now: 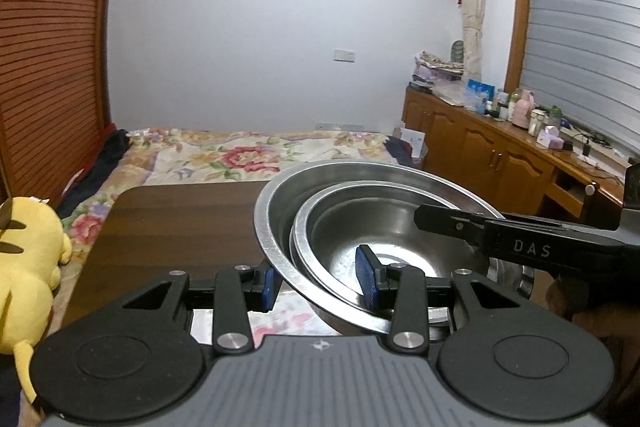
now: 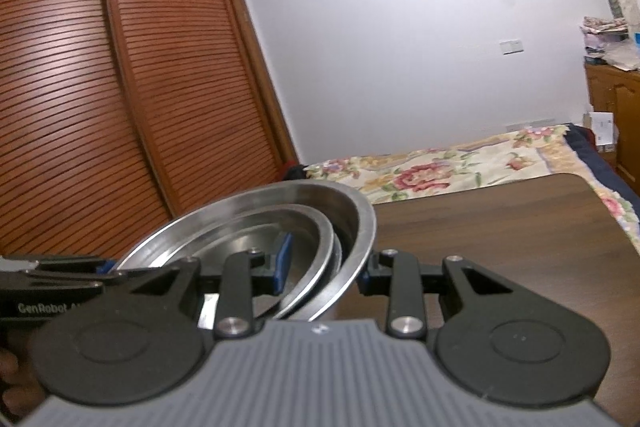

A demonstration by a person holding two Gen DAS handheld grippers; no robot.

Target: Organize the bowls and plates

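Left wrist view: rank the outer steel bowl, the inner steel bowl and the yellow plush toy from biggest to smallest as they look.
1. outer steel bowl, widest rim.
2. inner steel bowl, nested inside it.
Unranked: yellow plush toy. It is cut off by the frame edge and nearer the camera, so its size is unsure.

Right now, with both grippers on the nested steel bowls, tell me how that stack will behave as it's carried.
The nested steel bowls look rigid and thin-walled, so probably light. Polished rims may slip between the left gripper and right gripper pads. The inner bowl sits tilted and off-centre, so it could slide or rattle.
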